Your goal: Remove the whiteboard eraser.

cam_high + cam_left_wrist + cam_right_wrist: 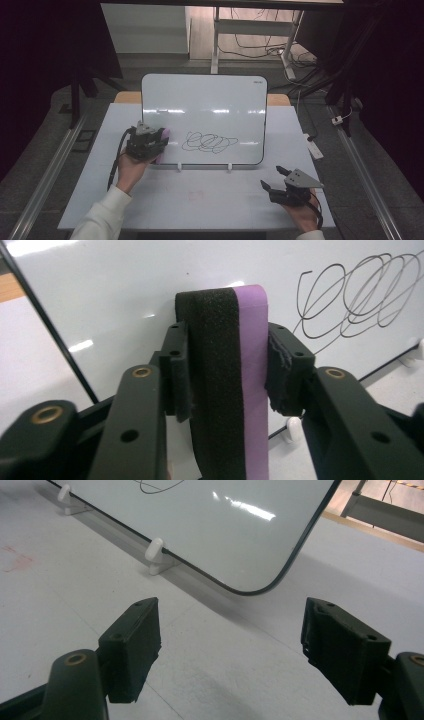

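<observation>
While the left hand-held gripper (222,375) stands at the lower left part of the whiteboard (205,100), its jaws are closed on an eraser (227,390), one pad against the black felt side, the other against the purple side.

Item 1: eraser. Black felt layer and purple backing, upright between the jaws, its top end rising past the pads to meet or nearly meet the board face; contact cannot be told. In the high view the eraser (163,145) shows as a purple edge at the gripper's right side, just left of the scribble.

Item 2: whiteboard. Propped upright on small white feet (229,167) across the far half of the worktop (200,200), near its middle. A black looping scribble (209,142) sits low on the board, right of the eraser and apart from it.

Item 3: left hand-held gripper (146,142). Held toward the worktop's left side, before the board's lower left corner.

Item 4: right hand-held gripper (280,181). Jaws wide apart, holding nothing, near the worktop's front right corner, just short of the board's lower right corner.
</observation>
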{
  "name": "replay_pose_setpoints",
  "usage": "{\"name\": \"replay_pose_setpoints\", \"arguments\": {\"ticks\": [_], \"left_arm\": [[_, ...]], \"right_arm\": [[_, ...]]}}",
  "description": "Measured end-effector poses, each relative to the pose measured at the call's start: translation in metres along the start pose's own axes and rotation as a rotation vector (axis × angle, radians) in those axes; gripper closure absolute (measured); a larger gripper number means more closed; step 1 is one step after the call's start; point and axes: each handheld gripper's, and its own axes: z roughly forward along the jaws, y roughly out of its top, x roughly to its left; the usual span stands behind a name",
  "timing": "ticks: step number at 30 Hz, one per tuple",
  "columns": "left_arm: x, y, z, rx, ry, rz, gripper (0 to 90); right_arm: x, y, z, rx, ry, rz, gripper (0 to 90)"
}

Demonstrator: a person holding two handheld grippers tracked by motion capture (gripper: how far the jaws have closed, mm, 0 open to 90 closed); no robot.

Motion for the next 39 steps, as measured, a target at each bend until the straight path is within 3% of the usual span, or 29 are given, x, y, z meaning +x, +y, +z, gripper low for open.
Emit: {"name": "replay_pose_setpoints", "arguments": {"ticks": [3,8,10,16,17,22,31,35,39], "left_arm": [[-0.001,0.001,-0.01,-0.044,-0.006,-0.013,60.2],[-0.009,-0.003,-0.03,-0.085,-0.084,0.007,60.3],[-0.014,-0.007,-0.035,-0.102,-0.127,0.01,60.3],[-0.041,-0.028,-0.036,-0.124,-0.269,0.028,60.2],[-0.041,-0.028,-0.036,-0.124,-0.269,0.028,60.3],[-0.061,-0.036,-0.031,-0.115,-0.365,0.055,60.2],[-0.077,-0.043,-0.018,-0.108,-0.414,0.069,60.3],[-0.091,-0.043,-0.01,-0.119,-0.434,0.087,60.3],[-0.101,-0.04,-0.008,-0.119,-0.453,0.097,60.2]], "right_arm": [[0.002,0.001,0.0,-0.002,0.001,-0.009,23.2],[0.009,0.006,0.001,-0.013,0.018,-0.01,23.2],[0.018,0.012,0.001,-0.037,0.049,0.001,23.7],[0.036,0.022,0.007,-0.043,0.11,0.03,24.4],[0.038,0.023,0.008,-0.037,0.12,0.036,24.7],[0.049,0.028,0.012,-0.037,0.165,0.067,25.5],[0.07,0.037,0.017,-0.055,0.228,0.092,25.4],[0.088,0.043,0.024,-0.058,0.249,0.108,24.3],[0.099,0.047,0.031,-0.055,0.266,0.148,24.0]]}}
